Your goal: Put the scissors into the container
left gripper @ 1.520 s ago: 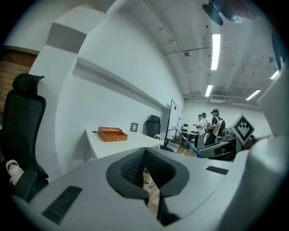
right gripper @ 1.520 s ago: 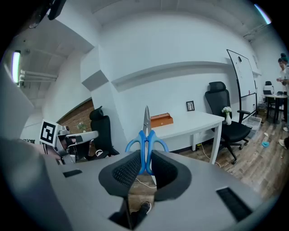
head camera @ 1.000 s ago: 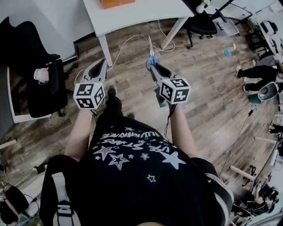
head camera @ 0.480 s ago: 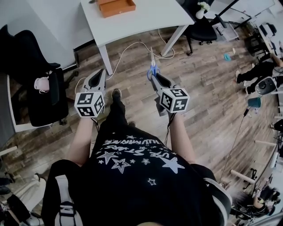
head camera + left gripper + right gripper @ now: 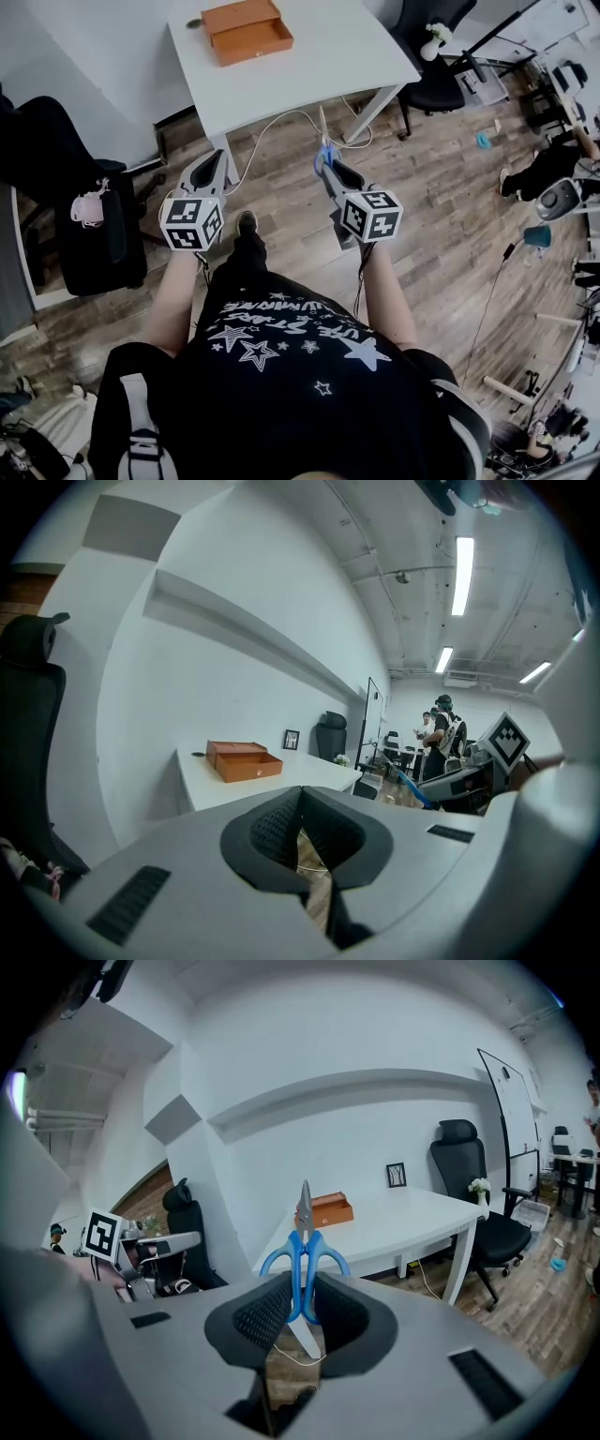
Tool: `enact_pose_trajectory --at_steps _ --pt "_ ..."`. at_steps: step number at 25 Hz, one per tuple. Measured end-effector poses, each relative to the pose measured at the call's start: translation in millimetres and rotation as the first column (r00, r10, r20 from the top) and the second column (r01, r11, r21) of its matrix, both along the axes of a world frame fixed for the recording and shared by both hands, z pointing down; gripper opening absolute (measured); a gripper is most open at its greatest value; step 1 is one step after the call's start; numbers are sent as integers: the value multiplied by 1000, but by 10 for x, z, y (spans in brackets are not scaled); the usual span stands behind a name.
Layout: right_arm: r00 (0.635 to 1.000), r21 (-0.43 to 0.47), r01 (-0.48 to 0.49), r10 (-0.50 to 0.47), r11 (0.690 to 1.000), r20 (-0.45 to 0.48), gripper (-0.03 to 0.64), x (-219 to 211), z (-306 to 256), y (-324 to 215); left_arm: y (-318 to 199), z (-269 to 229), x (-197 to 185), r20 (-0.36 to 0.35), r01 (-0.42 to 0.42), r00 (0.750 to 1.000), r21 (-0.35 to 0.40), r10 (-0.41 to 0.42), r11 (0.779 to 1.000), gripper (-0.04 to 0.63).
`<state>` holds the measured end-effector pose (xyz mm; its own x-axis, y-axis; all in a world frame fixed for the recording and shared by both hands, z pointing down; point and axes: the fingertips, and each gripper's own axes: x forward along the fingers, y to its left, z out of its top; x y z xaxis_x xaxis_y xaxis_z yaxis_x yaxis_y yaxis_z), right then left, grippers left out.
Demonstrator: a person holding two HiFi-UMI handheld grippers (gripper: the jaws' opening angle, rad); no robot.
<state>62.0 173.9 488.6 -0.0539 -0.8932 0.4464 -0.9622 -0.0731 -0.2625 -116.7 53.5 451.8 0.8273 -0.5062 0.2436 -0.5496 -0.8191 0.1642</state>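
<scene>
Blue-handled scissors [image 5: 304,1258] stand upright between the jaws of my right gripper [image 5: 302,1312], blades pointing up; in the head view the scissors [image 5: 324,155] stick out ahead of the right gripper [image 5: 330,169]. An open orange box [image 5: 247,30], the container, sits on the far part of a white table [image 5: 319,56]; the orange box [image 5: 324,1209] also shows past the scissors, and as a small orange box [image 5: 242,759] in the left gripper view. My left gripper [image 5: 211,169] hangs over the floor, jaws together with nothing in them [image 5: 302,841].
A black office chair [image 5: 70,202] stands at the left, another chair [image 5: 431,52] right of the table. A white cable [image 5: 267,103] trails across the wooden floor under the table. People [image 5: 553,155] are at the far right.
The view has advanced toward the white table: the table and orange box have come further into sight. Both grippers keep their hold and relative positions.
</scene>
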Motion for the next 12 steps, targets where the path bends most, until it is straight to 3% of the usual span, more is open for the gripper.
enact_pose_trajectory --at_steps 12 --pt "996 -27 67 -69 997 -61 97 726 -168 -2055 -1936 -139 654 15 13 1000 8 -13 1000 18"
